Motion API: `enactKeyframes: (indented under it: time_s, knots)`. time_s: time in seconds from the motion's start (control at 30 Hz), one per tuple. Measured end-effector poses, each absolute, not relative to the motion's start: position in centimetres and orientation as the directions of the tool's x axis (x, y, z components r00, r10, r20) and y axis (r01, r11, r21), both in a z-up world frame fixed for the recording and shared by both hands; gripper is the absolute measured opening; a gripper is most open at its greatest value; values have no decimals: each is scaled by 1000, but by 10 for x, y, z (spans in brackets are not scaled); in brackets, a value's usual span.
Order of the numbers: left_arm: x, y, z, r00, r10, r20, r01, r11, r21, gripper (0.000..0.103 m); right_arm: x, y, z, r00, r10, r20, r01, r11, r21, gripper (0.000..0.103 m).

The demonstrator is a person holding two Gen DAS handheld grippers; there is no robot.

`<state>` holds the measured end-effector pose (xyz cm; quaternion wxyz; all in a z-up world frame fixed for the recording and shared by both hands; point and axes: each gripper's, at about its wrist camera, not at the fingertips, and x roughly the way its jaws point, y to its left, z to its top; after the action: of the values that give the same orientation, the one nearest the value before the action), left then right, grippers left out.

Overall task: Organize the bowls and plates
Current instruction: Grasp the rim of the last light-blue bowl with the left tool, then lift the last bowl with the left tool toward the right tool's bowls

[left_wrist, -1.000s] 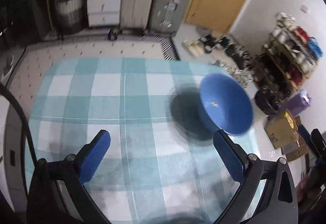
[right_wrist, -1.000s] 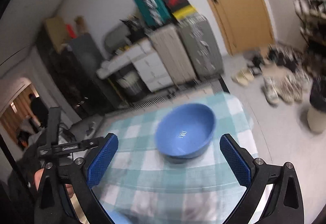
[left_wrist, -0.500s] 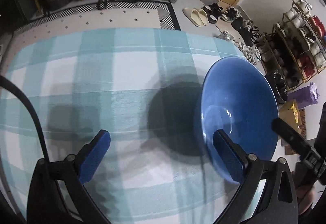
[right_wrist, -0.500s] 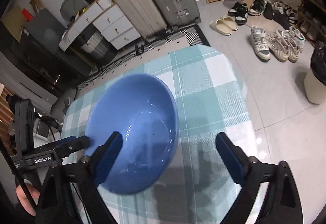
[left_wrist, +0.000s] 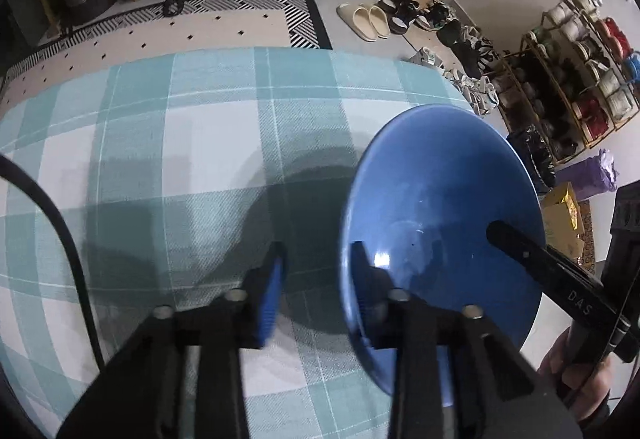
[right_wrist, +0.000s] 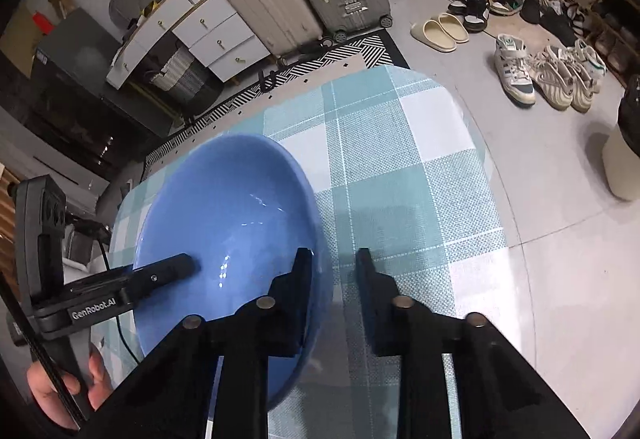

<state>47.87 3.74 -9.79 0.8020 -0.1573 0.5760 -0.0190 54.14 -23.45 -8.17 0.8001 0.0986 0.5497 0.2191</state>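
Left wrist view: blue bowl (left_wrist: 440, 223) sits on the checked tabletop (left_wrist: 160, 143), to the right of the left claw (left_wrist: 316, 271). Left claw is narrowed, not fully closed; its right finger is inside the bowl, its left finger outside, so the near-left rim stands between them. Contact with the rim cannot be confirmed, a gap shows on the outer side. A dark finger of the other tool reaches into the bowl from the right.

Right wrist view: same bowl (right_wrist: 224, 231) lies left of the right claw (right_wrist: 332, 279). Its left finger is inside the bowl, its right finger outside over the cloth, straddling the right rim, jaws narrowed with some gap; grip not confirmed.

Key relation: bowl lies between the two claws, each straddling an opposite rim, both about equally near. Both tools are pitched down and forward, converging on the bowl. Likely step: closing on both rims before lifting. No plates visible.
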Motion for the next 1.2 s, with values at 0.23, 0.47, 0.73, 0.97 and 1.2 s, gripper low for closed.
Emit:
enactKeyframes:
  time_s: [0.23,0.47,0.73,0.97,1.2]
  knots:
    - [475,33,-90,364,-238,-901,-135,943,-303,12,535,-231,-76,327,445,-834,-232,893,385,6]
    - [470,25,-89,340,-227,-913,-106,955,-277,7,531,-232,-75,322,425,-846,-204,904,377,6]
    - [459,12,-89,262,-101,-960,-106,986,-132,9,523,-219,-67,300,390,-871,-222,916,333,6]
    - [444,16,-87,228,-101,-968,-104,986,-128,8,511,-220,-74,246,406,-880,-190,910,367,6]
    - [425,25,-83,223,-136,-965,-144,975,-171,7,492,-214,-63,233,406,-884,-205,909,364,6]
